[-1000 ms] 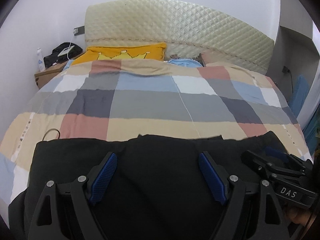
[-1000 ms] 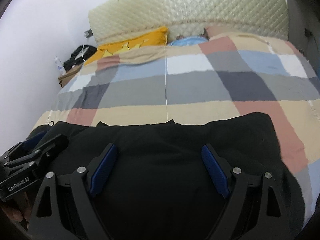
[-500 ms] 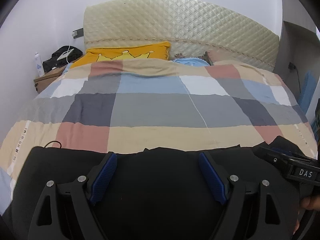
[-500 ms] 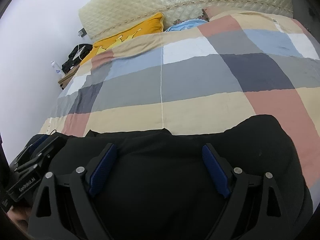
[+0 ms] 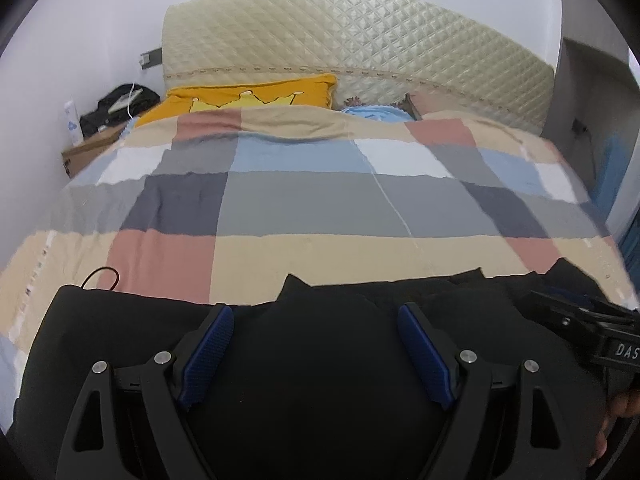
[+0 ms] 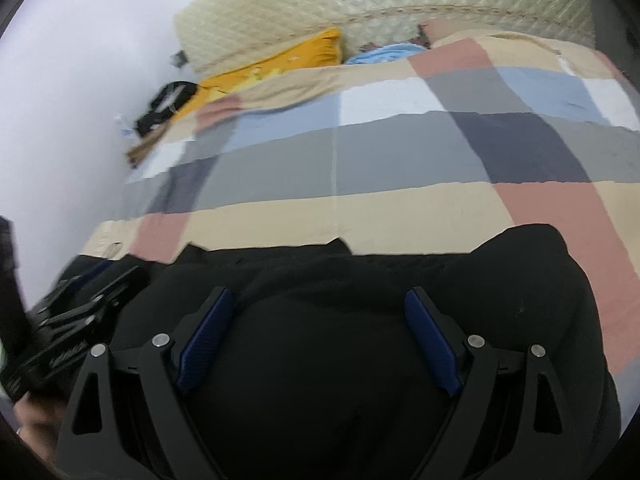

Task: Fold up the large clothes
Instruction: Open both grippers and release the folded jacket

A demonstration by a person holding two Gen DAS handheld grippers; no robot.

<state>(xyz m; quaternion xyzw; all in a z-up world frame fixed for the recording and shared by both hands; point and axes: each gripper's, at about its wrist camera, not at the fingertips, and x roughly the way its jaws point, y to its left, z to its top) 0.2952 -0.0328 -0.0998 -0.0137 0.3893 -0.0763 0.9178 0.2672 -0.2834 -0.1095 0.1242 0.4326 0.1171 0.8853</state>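
Note:
A large black garment (image 5: pixel 320 360) lies spread across the near end of the bed; it also fills the bottom of the right wrist view (image 6: pixel 340 340). My left gripper (image 5: pixel 316 316) is open, its blue-padded jaws wide apart above the black cloth with nothing between them. My right gripper (image 6: pixel 320 300) is open the same way above the cloth, further right. In the left wrist view the right gripper (image 5: pixel 584 316) shows at the right edge. In the right wrist view the left gripper (image 6: pixel 92 292) shows at the left edge.
The bed carries a checked quilt (image 5: pixel 320 200) of grey, blue, beige and pink squares. A yellow pillow (image 5: pixel 256 96) and a quilted cream headboard (image 5: pixel 352 36) are at the far end. A bedside box (image 5: pixel 92 148) with a bottle and black items stands far left.
Both grippers stay open over the black garment. The right wrist view has tilted and swung left, with blur. The garment's far edge looks a little straighter.

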